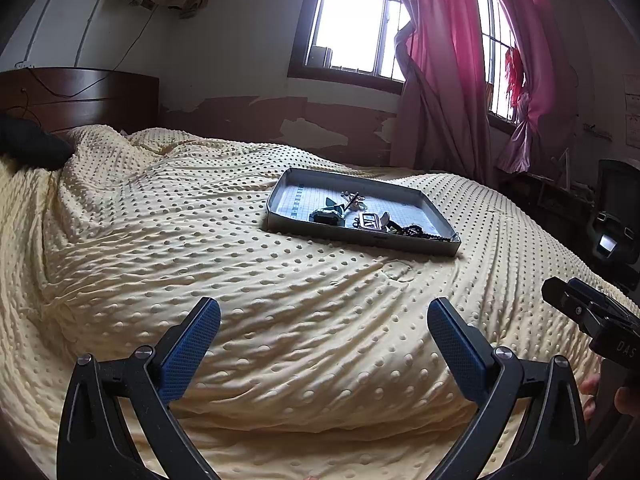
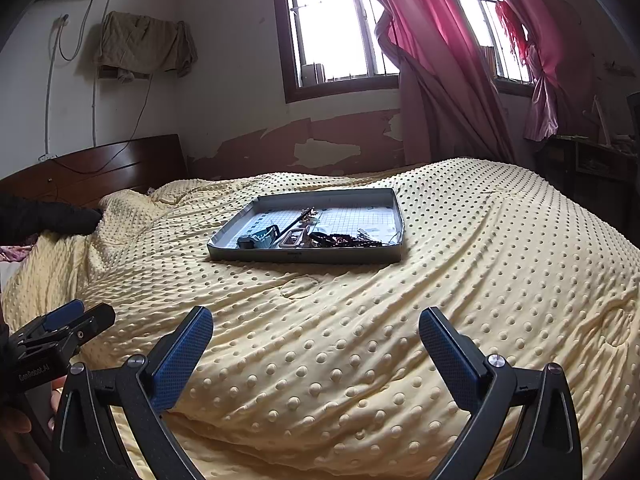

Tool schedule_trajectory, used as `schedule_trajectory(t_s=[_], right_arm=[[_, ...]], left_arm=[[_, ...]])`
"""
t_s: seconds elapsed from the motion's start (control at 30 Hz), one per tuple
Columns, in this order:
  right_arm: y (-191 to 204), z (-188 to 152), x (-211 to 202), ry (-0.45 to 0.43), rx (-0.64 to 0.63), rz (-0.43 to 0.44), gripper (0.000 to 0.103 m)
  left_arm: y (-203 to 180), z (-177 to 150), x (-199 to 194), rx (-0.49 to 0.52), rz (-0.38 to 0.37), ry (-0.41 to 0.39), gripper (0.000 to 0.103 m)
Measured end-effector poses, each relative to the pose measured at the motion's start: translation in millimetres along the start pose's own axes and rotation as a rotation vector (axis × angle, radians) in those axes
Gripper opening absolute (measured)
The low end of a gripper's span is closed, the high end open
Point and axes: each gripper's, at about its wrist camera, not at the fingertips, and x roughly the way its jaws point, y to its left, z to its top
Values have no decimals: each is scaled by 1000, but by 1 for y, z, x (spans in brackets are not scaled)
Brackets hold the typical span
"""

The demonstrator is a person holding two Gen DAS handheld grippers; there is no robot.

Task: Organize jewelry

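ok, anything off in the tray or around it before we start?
Nothing spilled: the jewelry sits bunched along the near edge of the grey tray, dark beads tangled in a heap, the far half bare. The tray rests on the rumpled yellow blanket. Both grippers, left and right, are open and empty.

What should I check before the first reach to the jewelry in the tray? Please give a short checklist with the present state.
1. Left hand-held gripper open and empty: ok.
2. Right hand-held gripper open and empty: ok.
3. Shallow grey metal tray lies flat on the yellow dotted bedspread: ok.
4. Path over the bedspread to the tray free: ok.
5. Dark beaded bracelet separate from its neighbours: cannot tell.
6. Jewelry spread out for single picks: not ok, crowded at the near wall.
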Motion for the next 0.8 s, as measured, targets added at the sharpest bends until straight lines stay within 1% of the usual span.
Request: schedule_trajectory(t_s=[0.8], right_arm=[[1, -1, -1, -6, -6, -4, 103]], left_arm=[[0, 0, 0, -1, 2, -1, 102]])
